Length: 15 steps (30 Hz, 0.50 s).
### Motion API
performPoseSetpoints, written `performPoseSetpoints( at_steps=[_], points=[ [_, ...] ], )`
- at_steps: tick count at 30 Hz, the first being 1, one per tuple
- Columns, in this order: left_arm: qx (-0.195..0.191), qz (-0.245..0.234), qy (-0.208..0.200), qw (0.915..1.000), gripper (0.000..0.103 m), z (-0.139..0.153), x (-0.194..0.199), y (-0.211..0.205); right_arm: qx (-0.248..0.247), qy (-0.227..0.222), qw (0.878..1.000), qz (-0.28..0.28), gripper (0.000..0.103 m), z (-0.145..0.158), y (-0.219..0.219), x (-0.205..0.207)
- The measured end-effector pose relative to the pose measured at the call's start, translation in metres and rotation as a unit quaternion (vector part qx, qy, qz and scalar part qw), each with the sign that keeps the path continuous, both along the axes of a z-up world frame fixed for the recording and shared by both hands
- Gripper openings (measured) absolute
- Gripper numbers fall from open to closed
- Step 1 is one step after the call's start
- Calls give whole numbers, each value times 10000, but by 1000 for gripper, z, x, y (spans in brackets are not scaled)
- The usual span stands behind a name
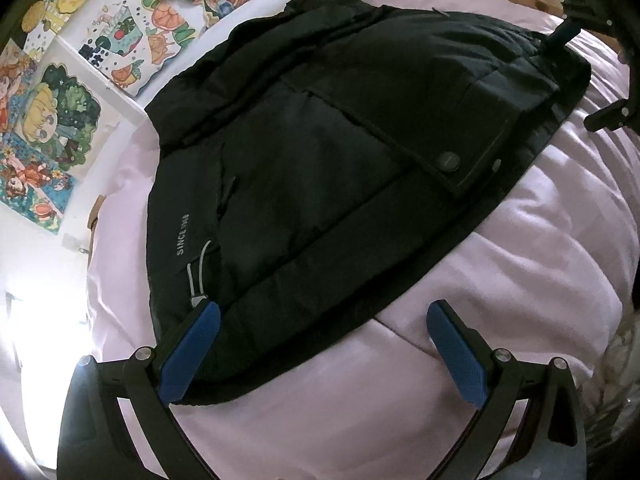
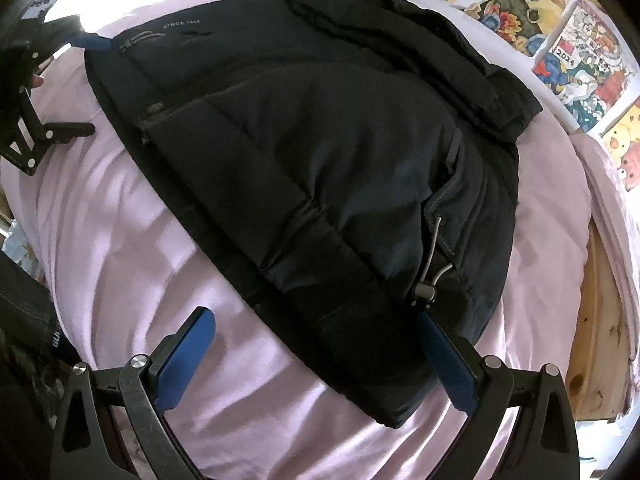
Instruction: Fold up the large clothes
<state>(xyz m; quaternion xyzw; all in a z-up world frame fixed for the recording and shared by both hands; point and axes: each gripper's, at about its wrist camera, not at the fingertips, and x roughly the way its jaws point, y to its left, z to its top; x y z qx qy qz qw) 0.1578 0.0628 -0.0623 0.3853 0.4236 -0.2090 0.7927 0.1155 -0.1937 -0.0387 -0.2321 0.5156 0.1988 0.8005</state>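
A black puffer jacket (image 1: 328,152) lies flat on a pink quilt, with grey lettering and a drawcord at its hem; it also shows in the right wrist view (image 2: 320,168). My left gripper (image 1: 324,320) is open over the jacket's near hem corner, its left pad (image 1: 192,352) on the fabric by the drawcord. My right gripper (image 2: 316,328) is open over the opposite hem corner, its right pad (image 2: 444,356) beside a cord toggle (image 2: 424,292). Each gripper shows at the other view's far edge, the right one (image 1: 592,72) and the left one (image 2: 60,80).
The pink quilt (image 1: 520,260) covers the bed (image 2: 120,220). A wall with colourful drawings (image 1: 60,120) runs along the far side (image 2: 580,52). A wooden bed frame (image 2: 600,340) edges the quilt at the right.
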Motion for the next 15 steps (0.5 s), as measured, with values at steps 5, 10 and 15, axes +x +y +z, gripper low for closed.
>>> performPoseSetpoints(
  at_steps=[5,10,15],
  points=[
    [454,161,-69,9988,102,-11,6,7,-319,-78,9994,105,102,-10,3,-1],
    [520,434,52,9977,102,-17,15,16,-1151,-507,9911,428,102,-31,15,-10],
    [697,413,87,9967,102,-28,17,11,-1615,-709,9840,255,102,-43,19,-4]
  ],
)
